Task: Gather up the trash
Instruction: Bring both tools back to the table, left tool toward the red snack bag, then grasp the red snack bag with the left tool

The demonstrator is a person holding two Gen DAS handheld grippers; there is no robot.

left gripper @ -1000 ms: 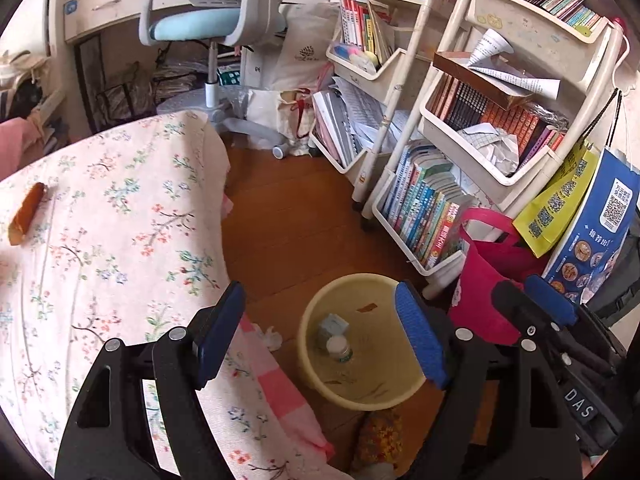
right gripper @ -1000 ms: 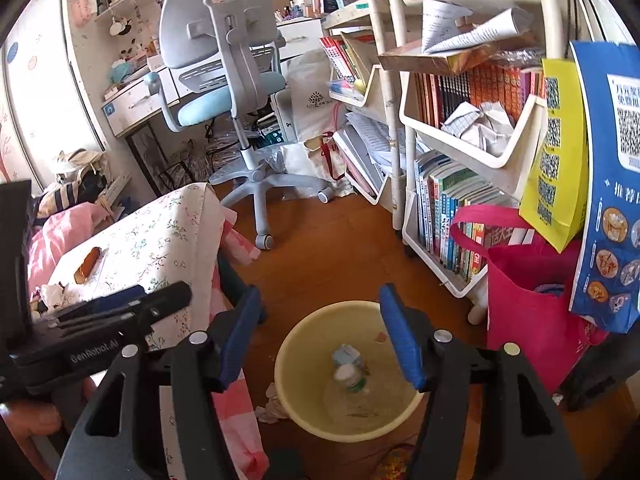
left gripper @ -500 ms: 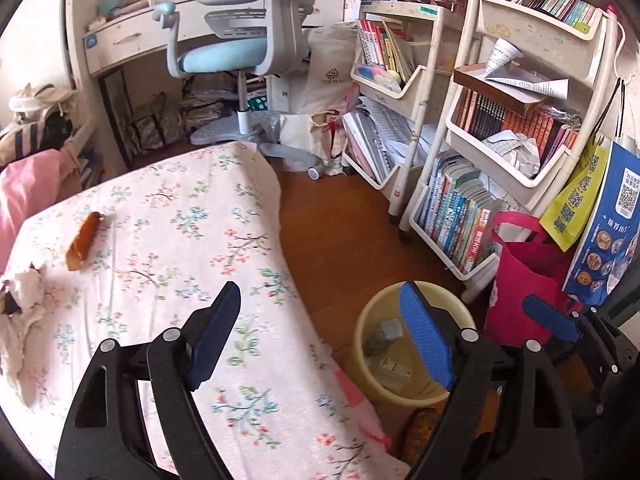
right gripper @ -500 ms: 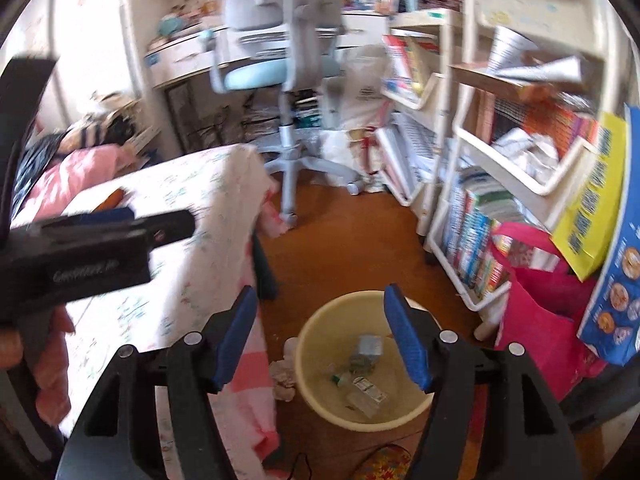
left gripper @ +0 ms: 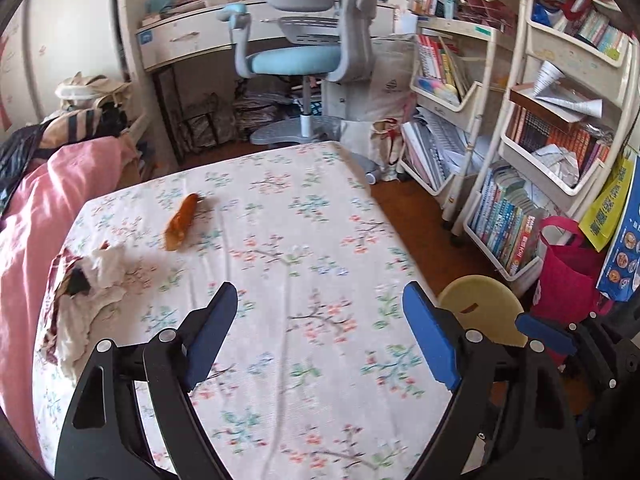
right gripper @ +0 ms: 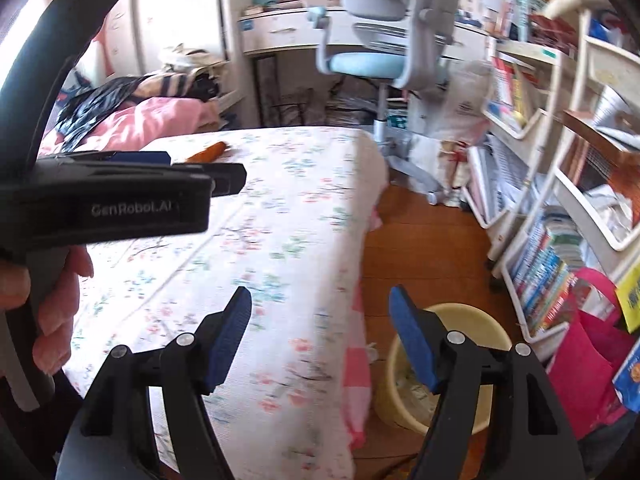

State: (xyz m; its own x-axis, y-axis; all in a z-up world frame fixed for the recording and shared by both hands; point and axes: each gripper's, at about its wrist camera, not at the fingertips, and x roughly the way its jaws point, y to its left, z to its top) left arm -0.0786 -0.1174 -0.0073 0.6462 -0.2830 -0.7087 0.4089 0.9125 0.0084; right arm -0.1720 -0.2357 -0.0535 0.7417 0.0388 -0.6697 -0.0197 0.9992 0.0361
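An orange wrapper (left gripper: 182, 222) lies on the floral bed sheet (left gripper: 320, 240), with a heap of crumpled tissue and dark scraps (left gripper: 92, 280) nearer the left edge. My left gripper (left gripper: 318, 300) hovers over the sheet in front of them, its jaws opening with nothing between them. My right gripper (right gripper: 320, 296) hangs over the bed's edge, its jaws also opening and empty. The yellow trash bin (right gripper: 452, 320) stands on the floor by the bed with litter inside; in the left wrist view only the bin's rim (left gripper: 480, 304) shows. The orange wrapper (right gripper: 210, 152) lies far up the bed.
A pink blanket (left gripper: 32, 220) and clothes pile up along the bed's left. White book carts (left gripper: 540, 184) and a red bag (left gripper: 564, 280) line the right. A grey-blue desk chair (left gripper: 304, 56) stands behind the bed. A hand (right gripper: 60, 280) holds the left gripper's body.
Both views have swung left from the bin toward the bed; the bin now sits at the lower right. The wrapper and tissue heap have come into fuller view. Both jaws stand slightly wider.
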